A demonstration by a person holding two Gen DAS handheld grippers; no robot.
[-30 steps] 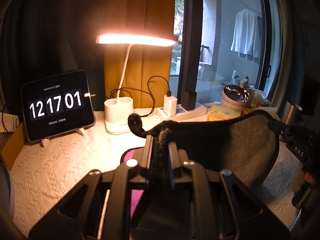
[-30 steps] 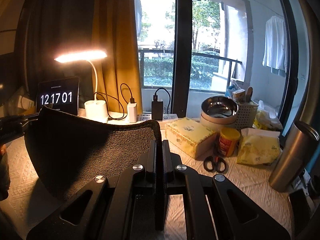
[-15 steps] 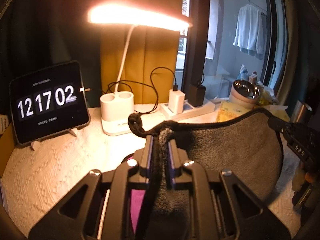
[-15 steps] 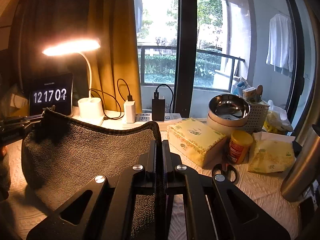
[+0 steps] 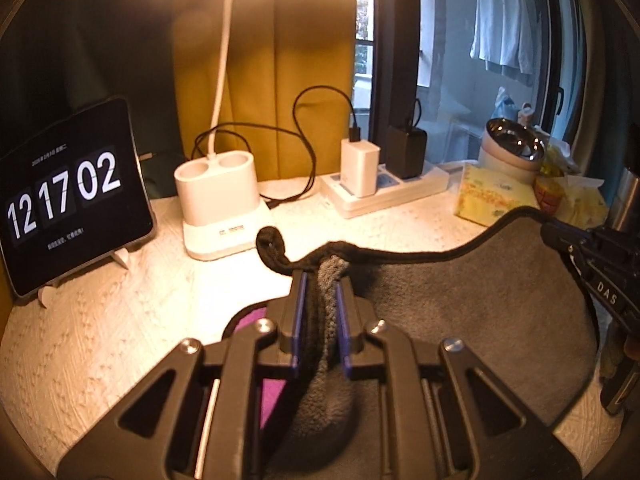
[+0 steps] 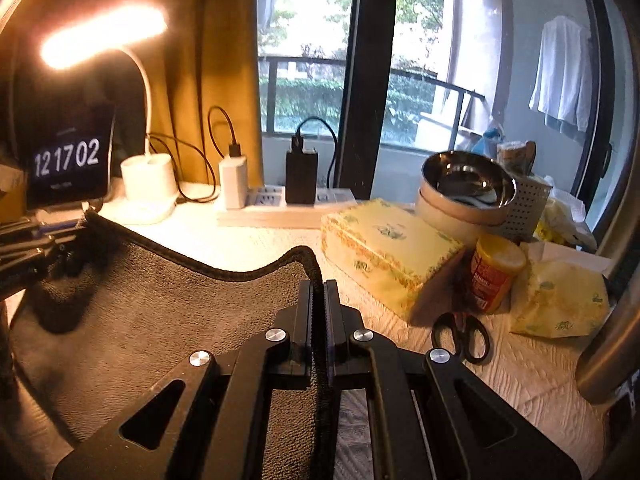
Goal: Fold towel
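Observation:
A dark grey towel (image 5: 472,304) with a black hem hangs stretched between my two grippers above the white textured table. My left gripper (image 5: 322,280) is shut on one bunched corner of the towel; its hanging loop curls up past the fingertips. My right gripper (image 6: 319,286) is shut on the other corner, and the towel (image 6: 160,312) sags away to its left. The right gripper also shows at the right edge of the left wrist view (image 5: 592,256). A pink patch (image 5: 272,392) shows below the left gripper.
At the back stand a clock tablet (image 5: 68,196), a lit desk lamp on a white base (image 5: 220,204) and a power strip with chargers (image 5: 384,188). To the right are a yellow tissue box (image 6: 384,248), stacked bowls (image 6: 464,192), a small jar (image 6: 492,272), scissors (image 6: 464,336) and a steel flask (image 6: 612,344).
Both grippers have moved forward and lower toward the back of the table, carrying the towel; lamp, clock and power strip look nearer. The towel's top edge sags more between them.

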